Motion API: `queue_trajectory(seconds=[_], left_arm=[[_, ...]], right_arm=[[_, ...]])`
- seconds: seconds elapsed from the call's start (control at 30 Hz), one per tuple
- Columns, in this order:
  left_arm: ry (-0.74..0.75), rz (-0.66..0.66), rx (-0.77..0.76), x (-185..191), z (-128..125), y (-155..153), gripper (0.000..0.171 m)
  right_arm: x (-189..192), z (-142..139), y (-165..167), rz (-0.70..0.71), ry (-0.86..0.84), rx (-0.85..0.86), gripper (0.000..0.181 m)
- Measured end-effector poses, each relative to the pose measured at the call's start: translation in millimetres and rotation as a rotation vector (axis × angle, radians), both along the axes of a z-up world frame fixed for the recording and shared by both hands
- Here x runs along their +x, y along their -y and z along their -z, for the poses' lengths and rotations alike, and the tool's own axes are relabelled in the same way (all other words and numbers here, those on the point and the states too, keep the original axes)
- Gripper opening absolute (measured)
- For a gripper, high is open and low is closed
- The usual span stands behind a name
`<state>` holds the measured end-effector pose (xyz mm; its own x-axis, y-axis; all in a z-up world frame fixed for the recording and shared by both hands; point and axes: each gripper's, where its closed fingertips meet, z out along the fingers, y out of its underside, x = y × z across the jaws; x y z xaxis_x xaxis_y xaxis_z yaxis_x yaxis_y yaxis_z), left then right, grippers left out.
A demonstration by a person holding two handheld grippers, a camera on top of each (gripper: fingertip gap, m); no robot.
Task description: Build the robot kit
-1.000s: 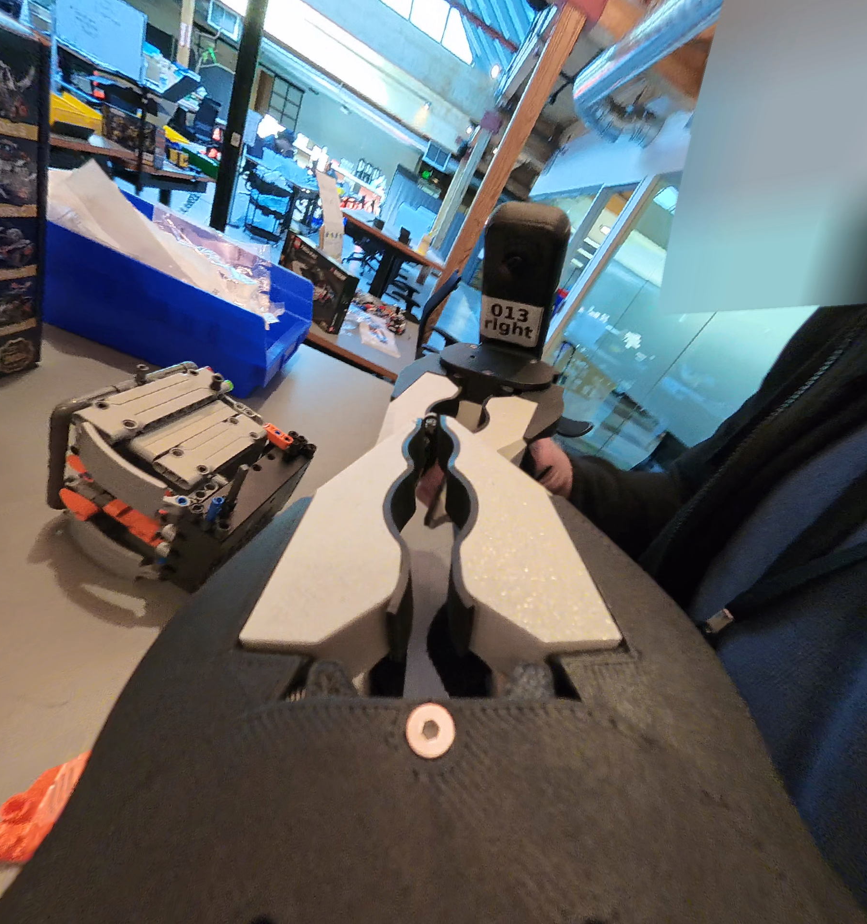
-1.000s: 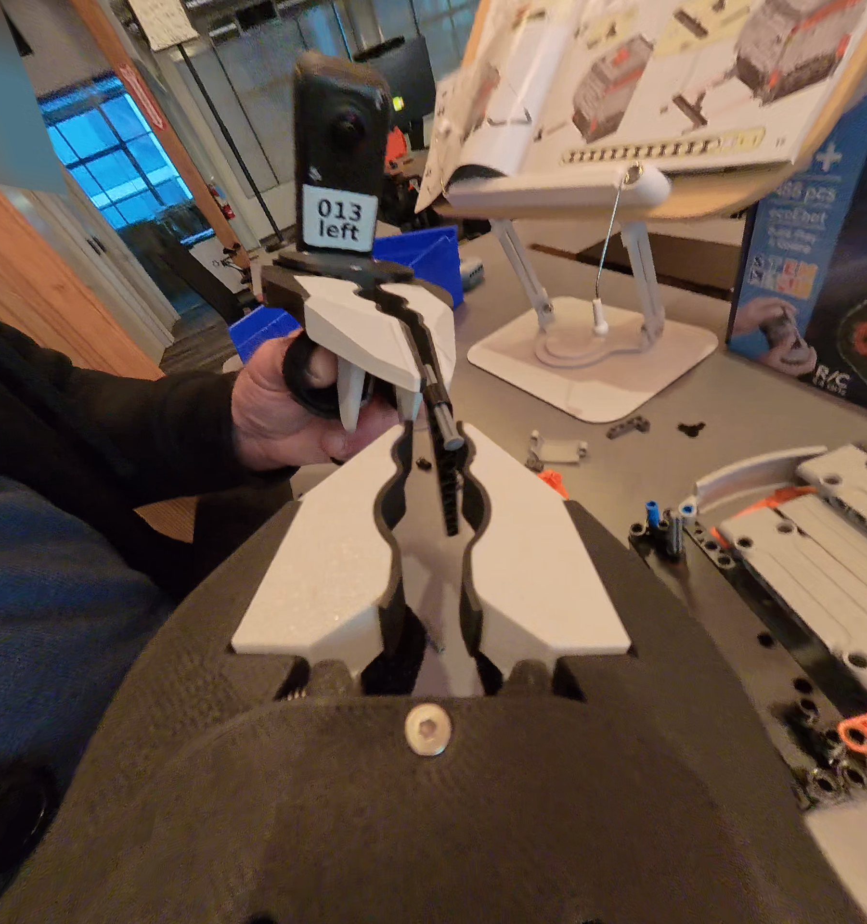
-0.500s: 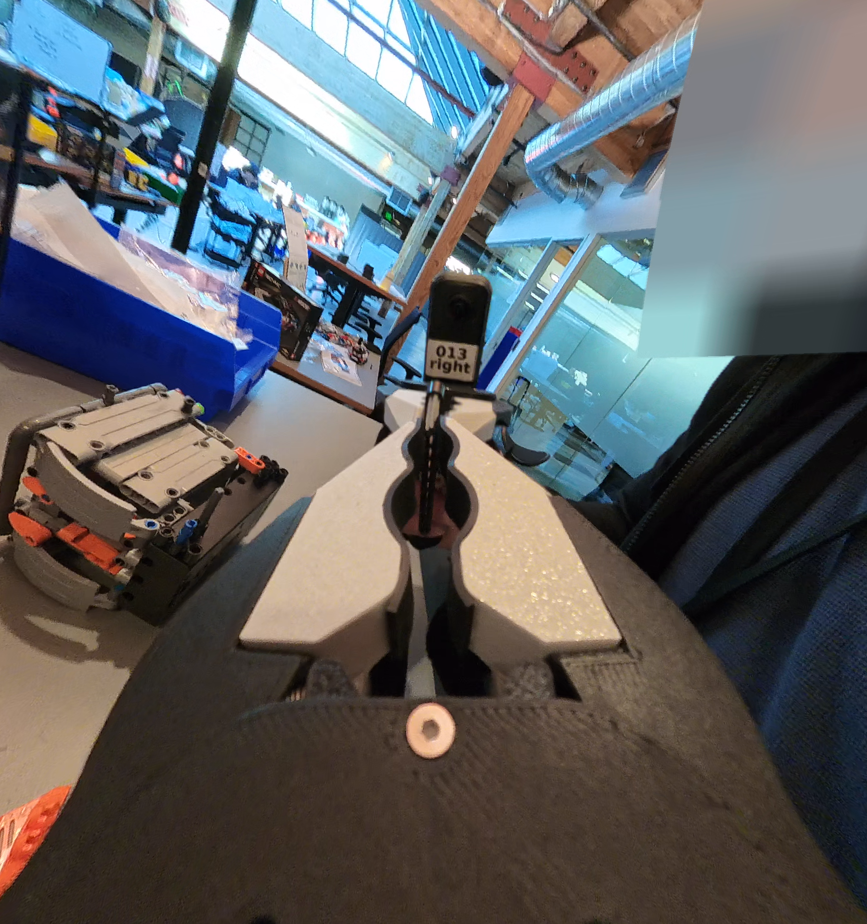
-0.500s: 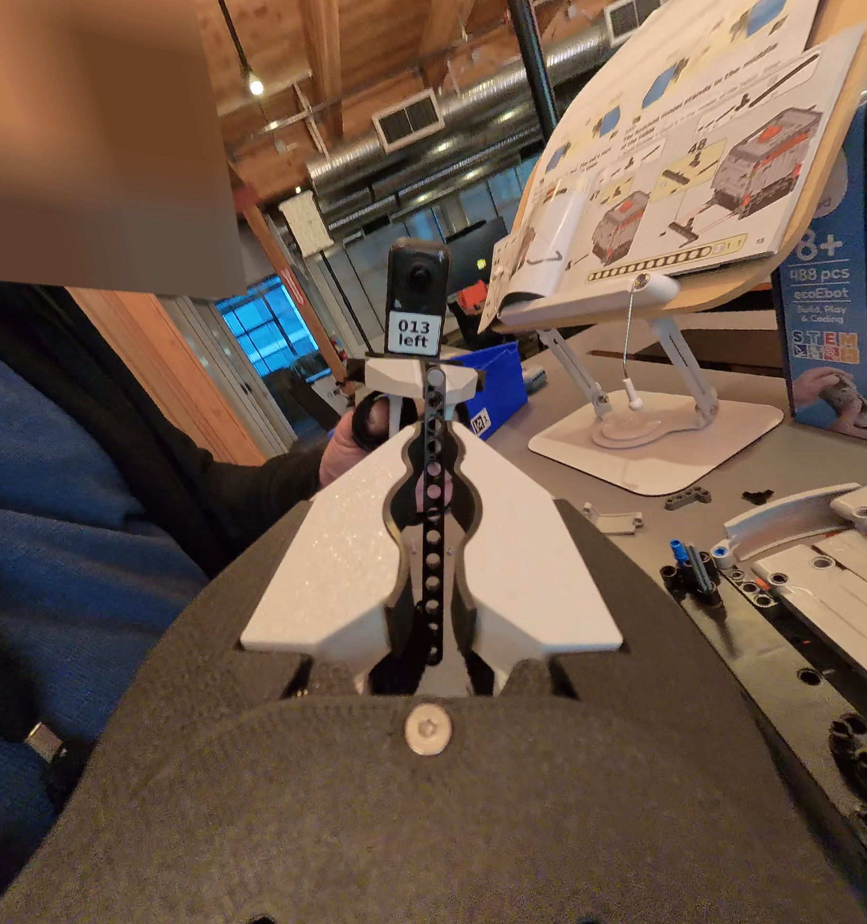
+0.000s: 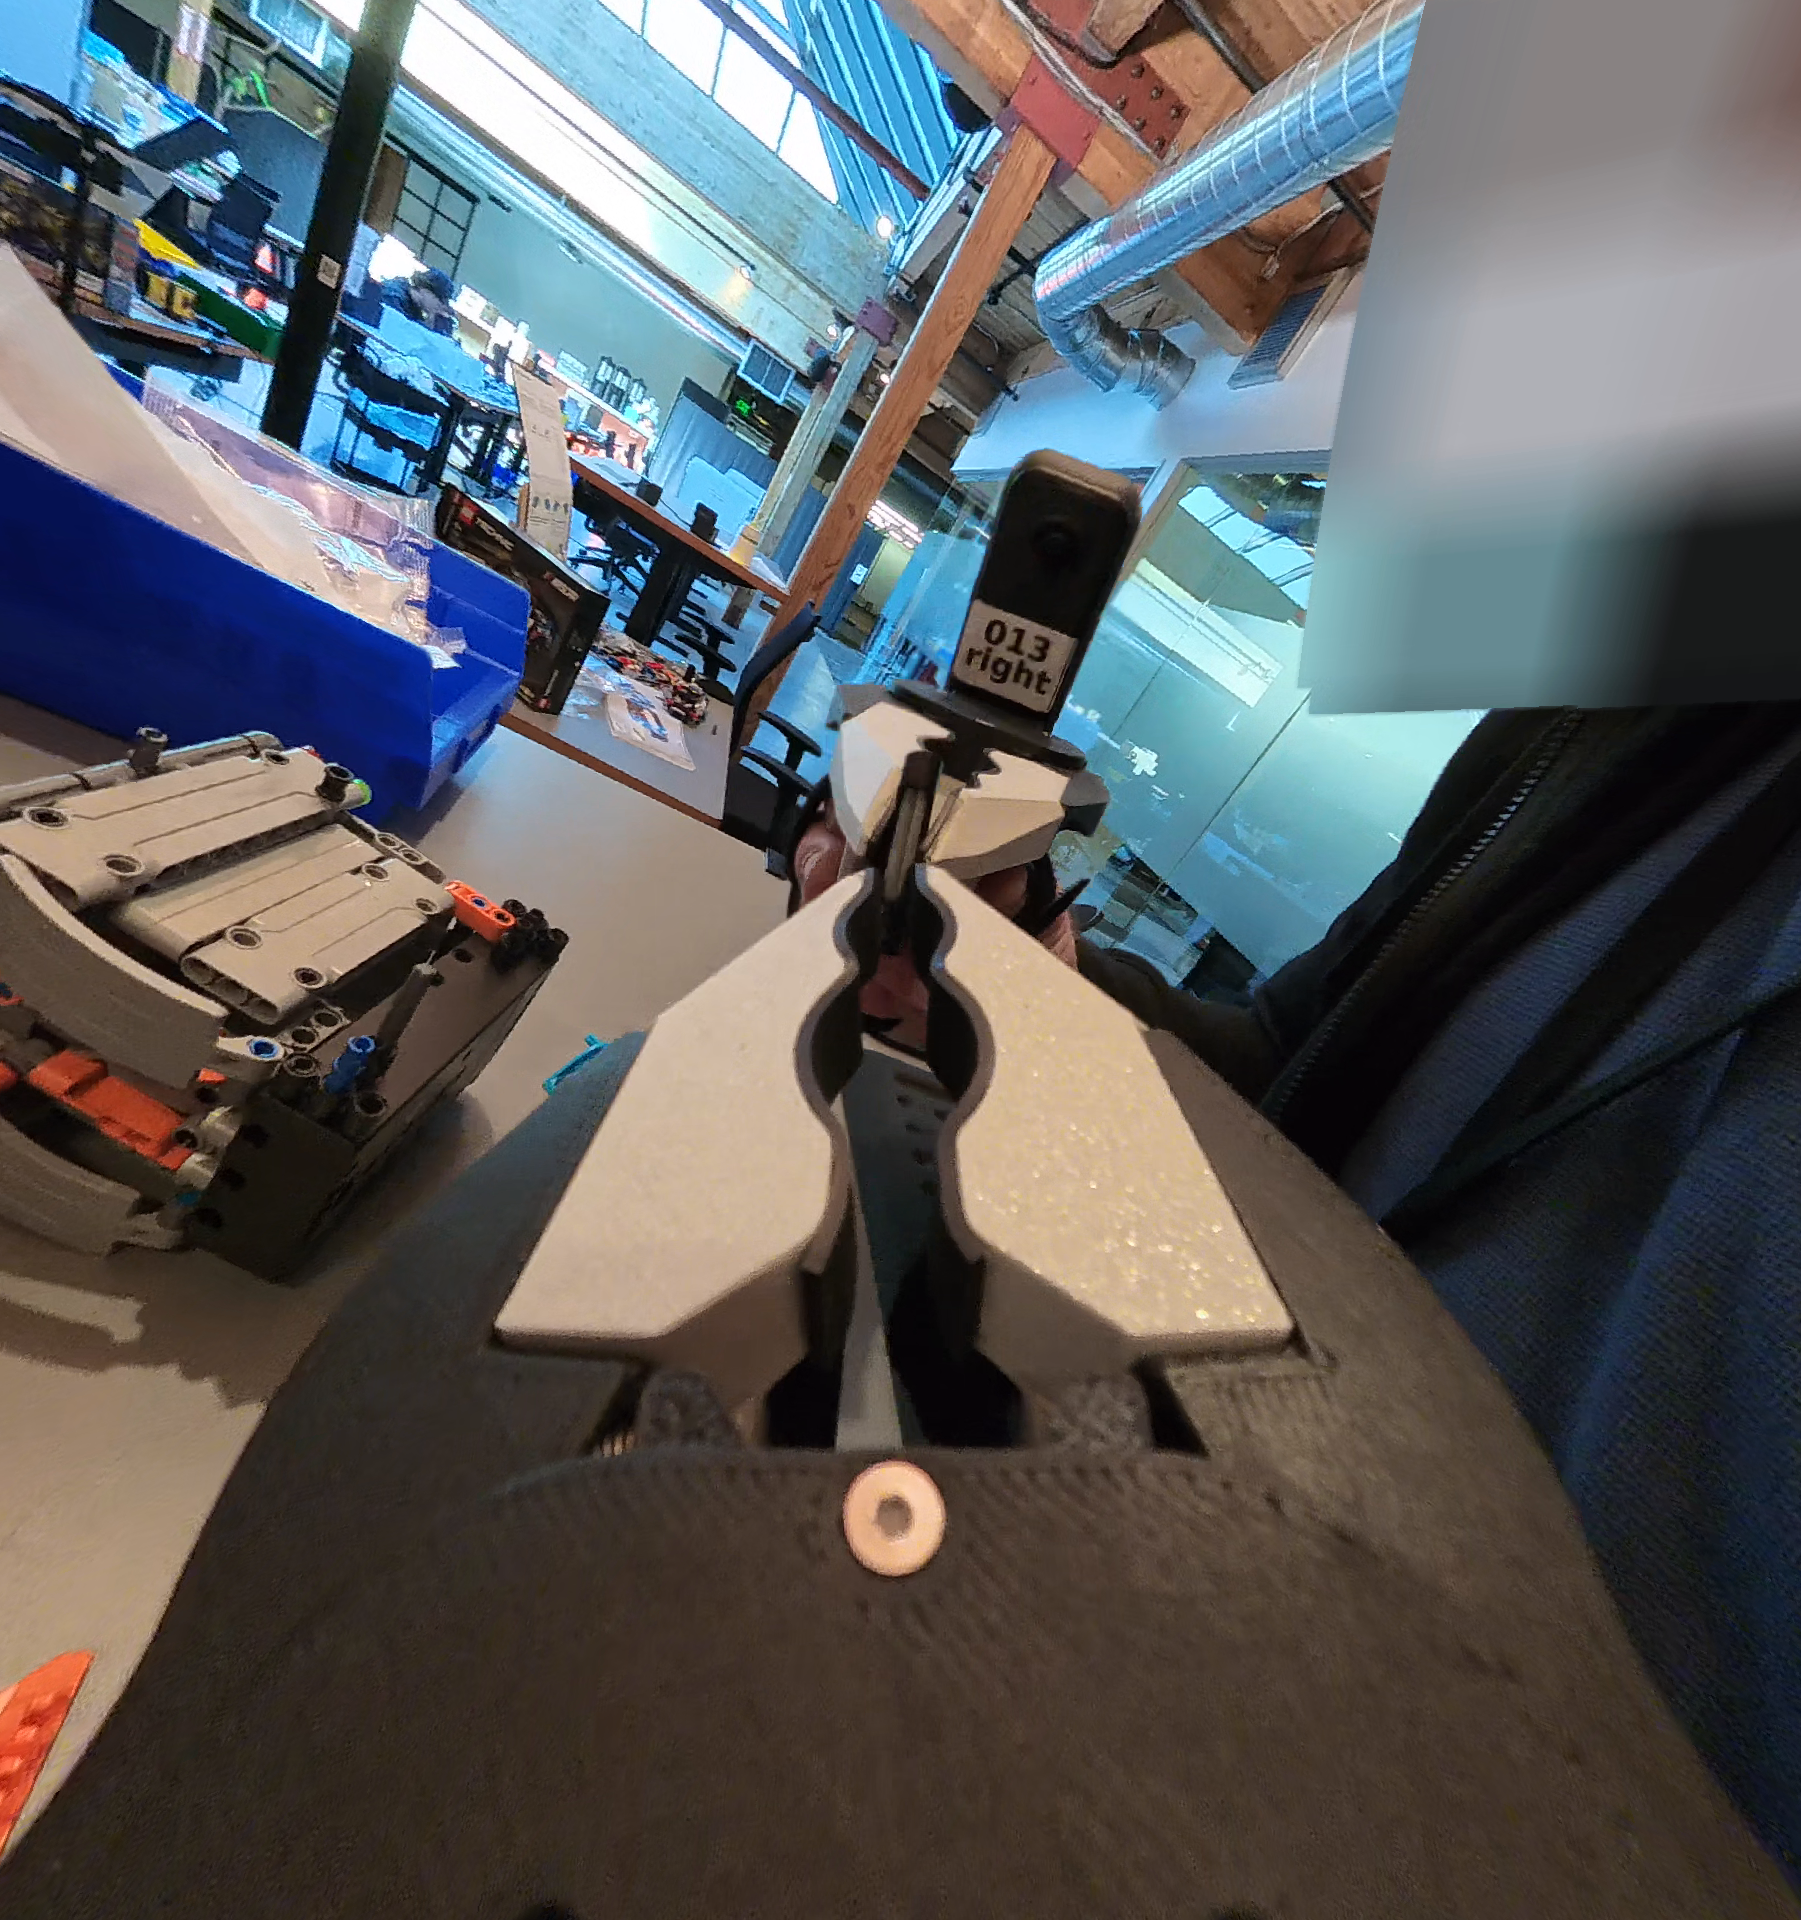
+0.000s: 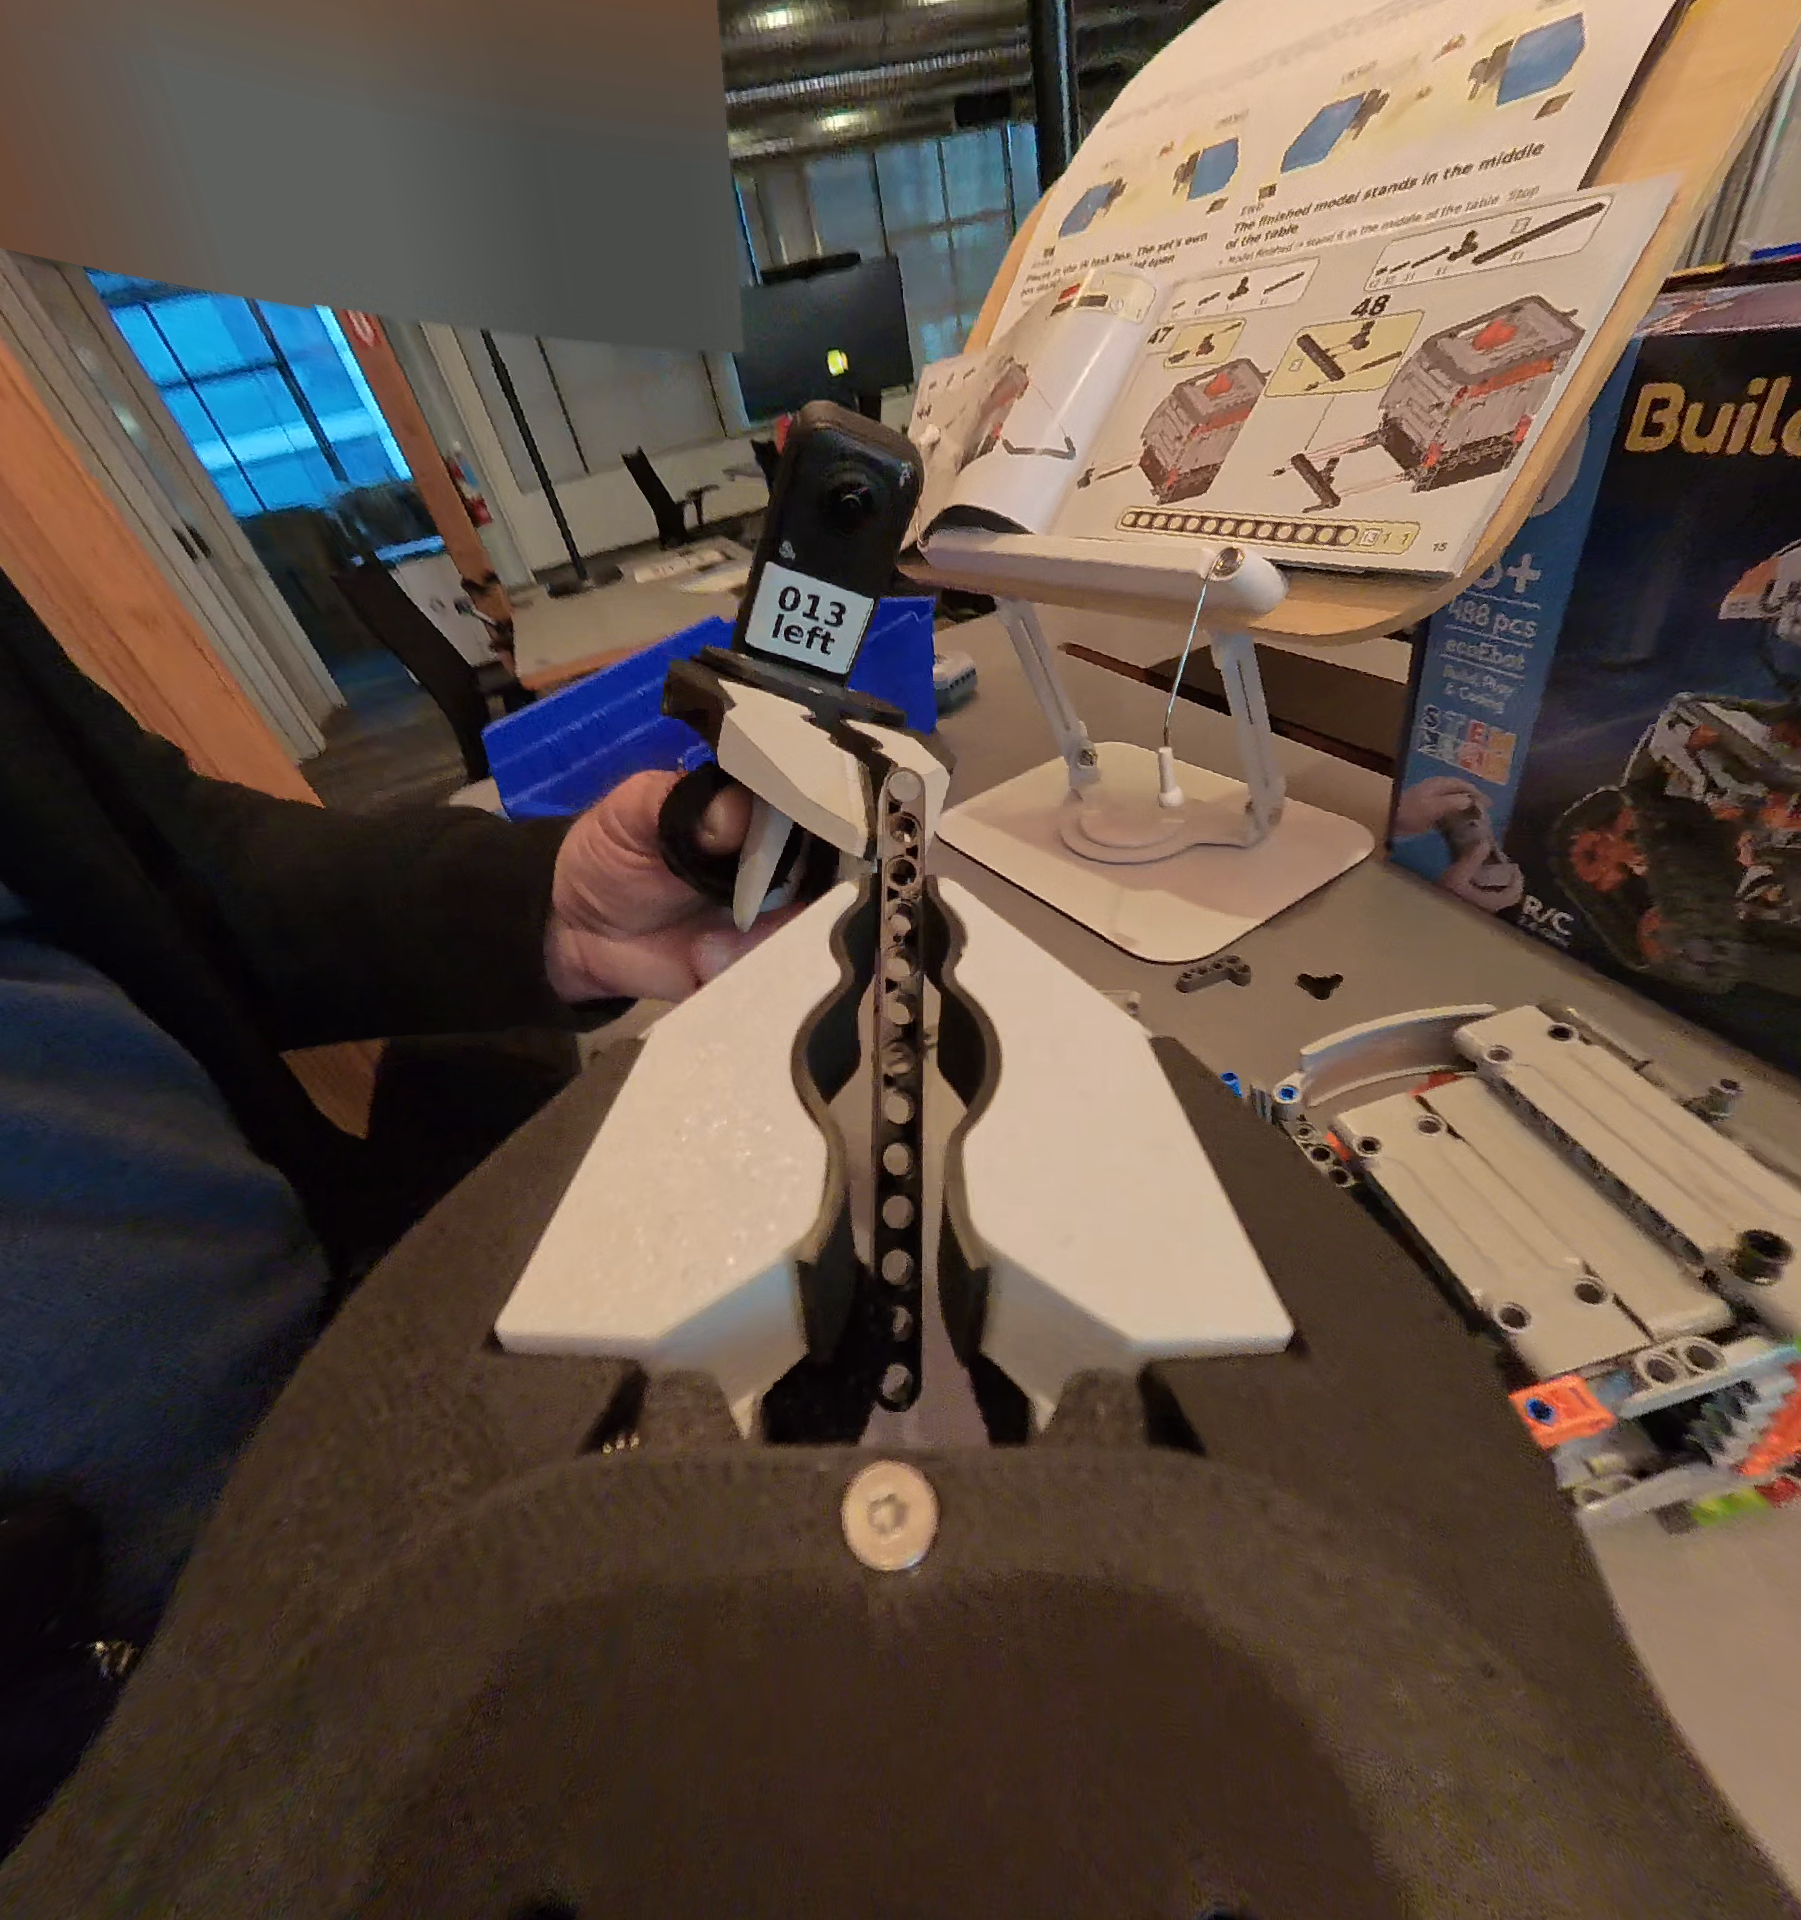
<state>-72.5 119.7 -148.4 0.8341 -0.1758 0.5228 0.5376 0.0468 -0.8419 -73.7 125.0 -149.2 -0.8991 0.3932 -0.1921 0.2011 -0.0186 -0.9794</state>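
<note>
The long black perforated beam (image 6: 898, 1039) is held above the grey table (image 5: 65, 1455), clamped lengthwise in the right gripper (image 6: 891, 899) and apparently pinched at its far end by the left gripper (image 5: 891, 904), near the grey brick model (image 5: 200, 935).

Both claws (image 5: 896, 894) (image 6: 896, 894) closed, tip-to-tip.

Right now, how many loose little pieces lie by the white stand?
2: a grey angled piece and a black piece beside it, both before the stand's base. The right gripper may hide more.
</note>
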Motion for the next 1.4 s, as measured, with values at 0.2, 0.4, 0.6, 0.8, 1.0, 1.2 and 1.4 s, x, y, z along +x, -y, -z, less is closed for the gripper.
queue_trajectory(seconds=[0.2, 0.4, 0.6, 0.8, 1.0, 1.2, 1.4], left_arm=[[-0.026, 0.004, -0.022, 3.1, 5.4, 0.0, 0.002], [-0.203, -0.11, -0.224, -0.8, 19.1, -2.4, 0.002], [-0.53, -0.18, -0.542, -1.2, 50.2, -11.0, 0.002], [-0.794, -0.09, -0.807, 27.0, 113.5, -28.7, 0.002], [-0.886, -0.027, -0.915, 52.5, 152.3, -35.3, 0.002], [-0.863, 0.028, -1.019, 59.6, 175.2, -40.6, 0.002], [-0.761, 0.052, -1.032, 68.6, 188.9, -41.5, 0.002]], right_arm=[[1.8, 4.9, -0.6, -0.027, 0.021, 0.067, 0.006], [-8.6, 30.2, -18.6, 0.038, 0.147, 0.118, 0.018], [-6.3, 62.5, -38.0, 0.082, 0.296, 0.191, 0.019], [4.2, 98.1, -62.0, 0.119, 0.454, 0.208, 0.016], [19.9, 129.9, -68.3, 0.108, 0.542, 0.298, 0.015], [25.3, 157.1, -53.2, 0.085, 0.572, 0.421, 0.017], [23.9, 172.7, -48.7, 0.09, 0.555, 0.494, 0.013]])
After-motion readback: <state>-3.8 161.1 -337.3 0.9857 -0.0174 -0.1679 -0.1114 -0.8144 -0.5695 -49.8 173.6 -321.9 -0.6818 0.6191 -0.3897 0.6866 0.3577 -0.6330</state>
